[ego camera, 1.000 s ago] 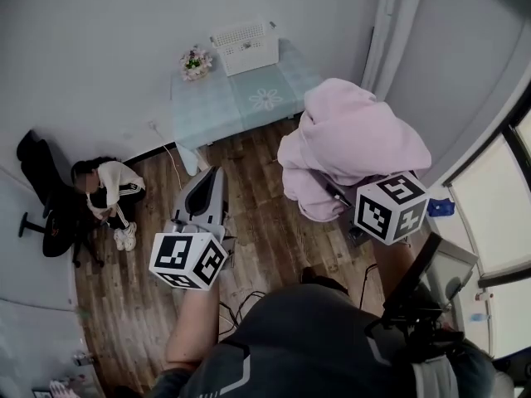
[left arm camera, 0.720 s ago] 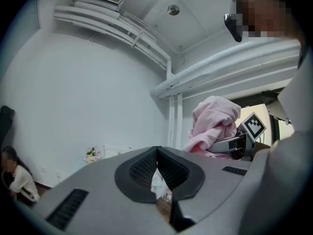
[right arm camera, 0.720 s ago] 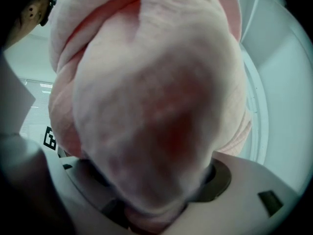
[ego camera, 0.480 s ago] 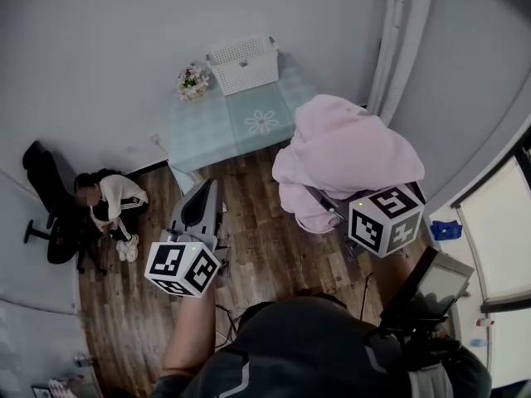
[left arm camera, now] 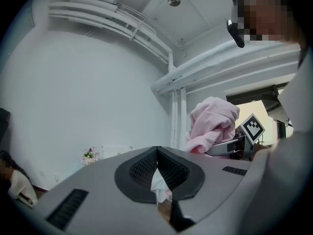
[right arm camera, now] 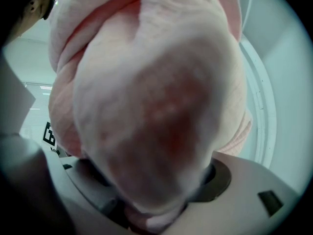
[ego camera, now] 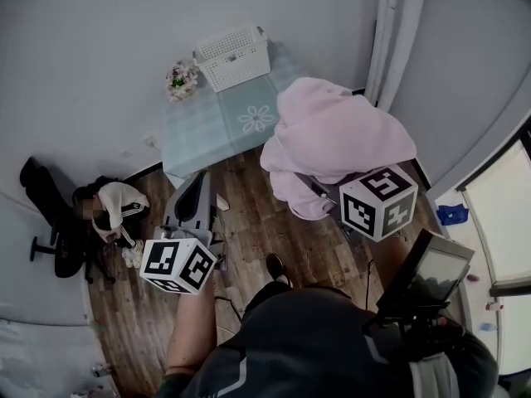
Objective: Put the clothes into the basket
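Head view: the table (ego camera: 211, 127) has drawn nearer over the last second, so the carry looks close to the drop. The clothes (ego camera: 340, 139), one big pink bundle, are clamped in the right gripper (ego camera: 322, 193), piled over its jaws and overlapping the table's 3 o'clock edge. The basket (ego camera: 234, 56) sits at the table's 12 o'clock end, at 11 o'clock from that gripper and well apart. The left gripper (ego camera: 197, 185) is pinched closed and seemingly empty, at the bundle's 8 o'clock.
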`<control>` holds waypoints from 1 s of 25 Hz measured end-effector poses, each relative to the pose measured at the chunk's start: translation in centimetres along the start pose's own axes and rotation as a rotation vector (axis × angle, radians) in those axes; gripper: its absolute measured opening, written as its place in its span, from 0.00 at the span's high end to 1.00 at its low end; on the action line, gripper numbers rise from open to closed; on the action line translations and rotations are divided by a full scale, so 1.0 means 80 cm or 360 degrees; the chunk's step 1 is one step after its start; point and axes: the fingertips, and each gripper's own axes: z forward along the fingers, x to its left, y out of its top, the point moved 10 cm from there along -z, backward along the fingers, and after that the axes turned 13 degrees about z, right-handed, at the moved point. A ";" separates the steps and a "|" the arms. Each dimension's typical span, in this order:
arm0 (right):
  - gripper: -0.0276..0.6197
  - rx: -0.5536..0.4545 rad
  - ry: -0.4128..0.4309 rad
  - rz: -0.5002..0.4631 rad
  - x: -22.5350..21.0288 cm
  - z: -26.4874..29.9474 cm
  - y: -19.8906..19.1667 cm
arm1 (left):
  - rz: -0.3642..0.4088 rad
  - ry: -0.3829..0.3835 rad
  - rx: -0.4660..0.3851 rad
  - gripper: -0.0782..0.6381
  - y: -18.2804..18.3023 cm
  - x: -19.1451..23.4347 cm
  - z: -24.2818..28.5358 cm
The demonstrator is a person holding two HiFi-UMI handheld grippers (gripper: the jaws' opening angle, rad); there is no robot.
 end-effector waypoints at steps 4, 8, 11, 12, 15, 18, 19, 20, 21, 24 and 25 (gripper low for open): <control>0.41 -0.0019 -0.0042 0.0011 -0.008 0.068 0.021 | 0.0012 -0.0027 -0.0006 0.88 -0.003 0.059 0.050; 0.41 -0.0048 -0.0029 -0.0001 -0.012 0.066 0.015 | 0.0090 -0.0066 -0.0035 0.88 -0.008 0.057 0.053; 0.41 -0.0048 -0.0025 -0.0013 -0.013 0.082 0.013 | 0.0071 -0.0064 -0.0043 0.88 -0.014 0.071 0.064; 0.41 -0.0040 -0.0024 -0.0007 -0.011 0.097 0.014 | 0.0061 -0.0063 -0.0044 0.88 -0.017 0.085 0.070; 0.41 -0.0015 -0.0040 0.0014 -0.004 0.156 0.020 | 0.0050 -0.0083 -0.0049 0.88 -0.025 0.141 0.091; 0.41 -0.0015 -0.0073 0.0026 0.001 0.191 0.024 | 0.0086 -0.0125 -0.0058 0.88 -0.029 0.173 0.103; 0.41 -0.0021 -0.0086 0.0025 0.002 0.196 0.025 | 0.0092 -0.0129 -0.0060 0.88 -0.030 0.180 0.105; 0.41 -0.0028 -0.0098 0.0022 0.003 0.202 0.026 | 0.0088 -0.0128 -0.0062 0.88 -0.032 0.188 0.107; 0.41 -0.0034 -0.0110 0.0020 0.003 0.210 0.027 | 0.0076 -0.0124 -0.0063 0.88 -0.035 0.198 0.110; 0.41 -0.0034 -0.0139 0.0024 0.005 0.235 0.032 | 0.0032 -0.0120 -0.0051 0.88 -0.046 0.227 0.123; 0.41 -0.0027 -0.0150 0.0024 0.004 0.242 0.033 | 0.0014 -0.0123 -0.0045 0.88 -0.051 0.235 0.127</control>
